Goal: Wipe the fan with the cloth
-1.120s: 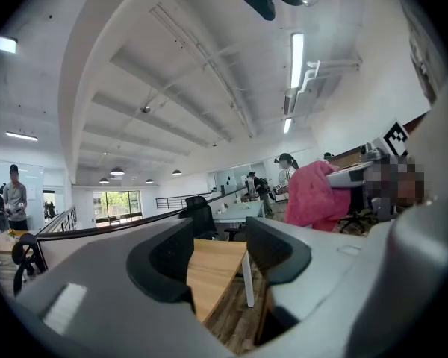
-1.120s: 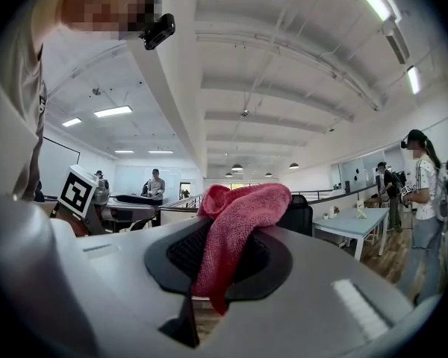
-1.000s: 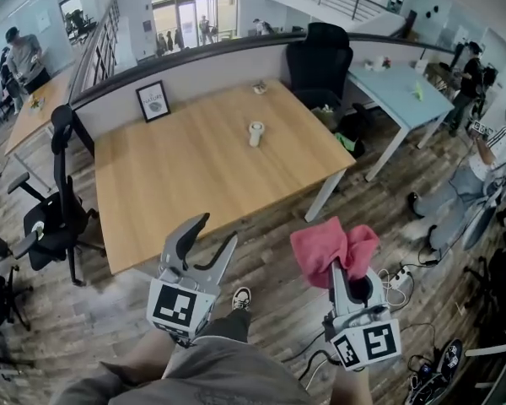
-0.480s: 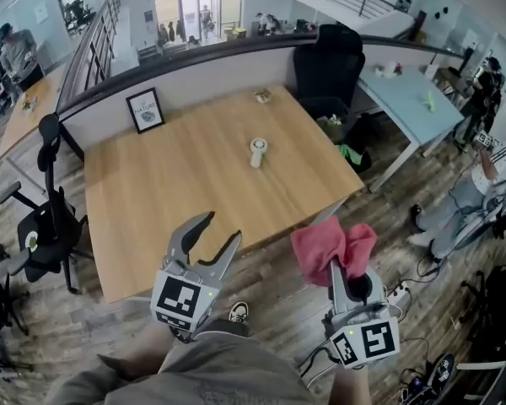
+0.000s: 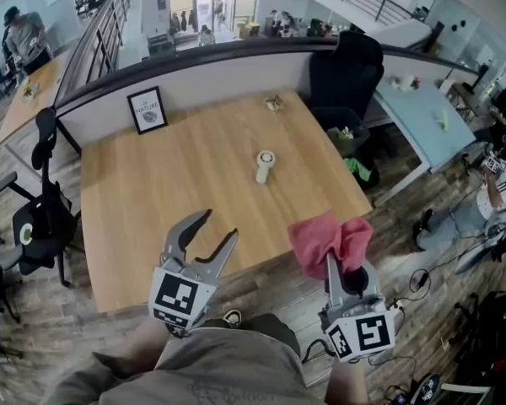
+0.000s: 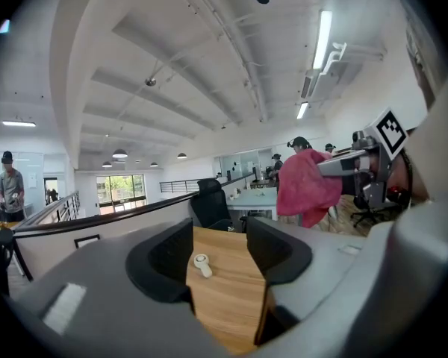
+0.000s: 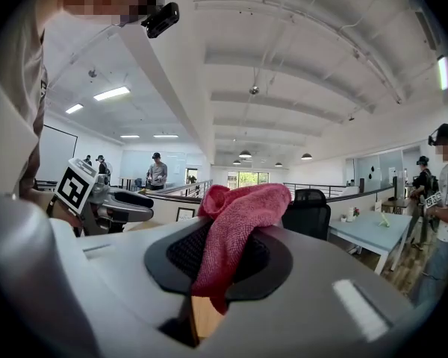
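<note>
Fan (image 5: pixel 264 165): small and white, lying on the wooden desk (image 5: pixel 143 218) a little past its centre, with open wood all round it. It touches neither tool.

Left tool (image 5: pixel 218 225): over the desk's 6 o'clock edge, jaws apart, nothing gripped. The left gripper view shows the fan through the gap, well beyond the jaw tips. In the head view the fan lies toward 1 o'clock from this tool. Only bare desktop lies between.

Right tool (image 5: pixel 344 267): off the desk's 5 o'clock corner, jaws clamped on the pink cloth (image 5: pixel 330 238). The cloth bunches up above the jaws and droops over them. The fan is toward 11 o'clock from the cloth and well apart from it. In the right gripper view the cloth fills the gap and blocks the line ahead, so the fan does not show there.

Surroundings, head view:
- Picture frame (image 5: pixel 148 110) upright at the desk's 11 o'clock corner, against the low partition.
- Small object (image 5: pixel 274 103) at the far edge, about 12 o'clock; too small to identify.
- Black chair (image 5: pixel 346 66) beyond the 1 o'clock corner.
- Second black chair (image 5: pixel 38 218) at the 9 o'clock side.
- Pale blue desk (image 5: pixel 426 112) at 2 o'clock.
- Cables (image 5: pixel 430 278) on the floor at 4 o'clock.
- A seated person (image 5: pixel 502 188) at the right edge.
</note>
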The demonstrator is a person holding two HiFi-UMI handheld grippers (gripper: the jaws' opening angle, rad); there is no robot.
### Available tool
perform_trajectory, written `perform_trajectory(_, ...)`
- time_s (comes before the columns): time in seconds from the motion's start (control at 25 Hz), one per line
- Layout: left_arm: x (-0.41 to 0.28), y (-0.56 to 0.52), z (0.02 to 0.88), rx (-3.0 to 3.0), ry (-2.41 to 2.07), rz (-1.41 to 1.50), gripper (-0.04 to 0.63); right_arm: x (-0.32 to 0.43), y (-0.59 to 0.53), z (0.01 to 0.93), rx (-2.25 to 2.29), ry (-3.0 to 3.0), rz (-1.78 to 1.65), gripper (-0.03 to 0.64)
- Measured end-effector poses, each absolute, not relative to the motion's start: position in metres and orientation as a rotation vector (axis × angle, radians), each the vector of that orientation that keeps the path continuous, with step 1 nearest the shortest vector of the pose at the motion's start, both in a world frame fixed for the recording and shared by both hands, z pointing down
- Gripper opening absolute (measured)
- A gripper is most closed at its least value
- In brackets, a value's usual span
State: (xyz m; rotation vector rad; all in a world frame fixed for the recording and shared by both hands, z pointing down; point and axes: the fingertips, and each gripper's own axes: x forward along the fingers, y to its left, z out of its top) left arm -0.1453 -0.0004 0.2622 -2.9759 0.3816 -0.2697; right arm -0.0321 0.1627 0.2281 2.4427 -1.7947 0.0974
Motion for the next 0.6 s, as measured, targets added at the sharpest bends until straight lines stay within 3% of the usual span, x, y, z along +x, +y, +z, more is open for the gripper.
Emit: perform_trajectory(0.6, -0.055, -0.057, 0.274, -2.933, 0.653, -0.305, 0.227, 0.091, 0.084, 0.267, 2.246, -1.986, 0.174, 0.058)
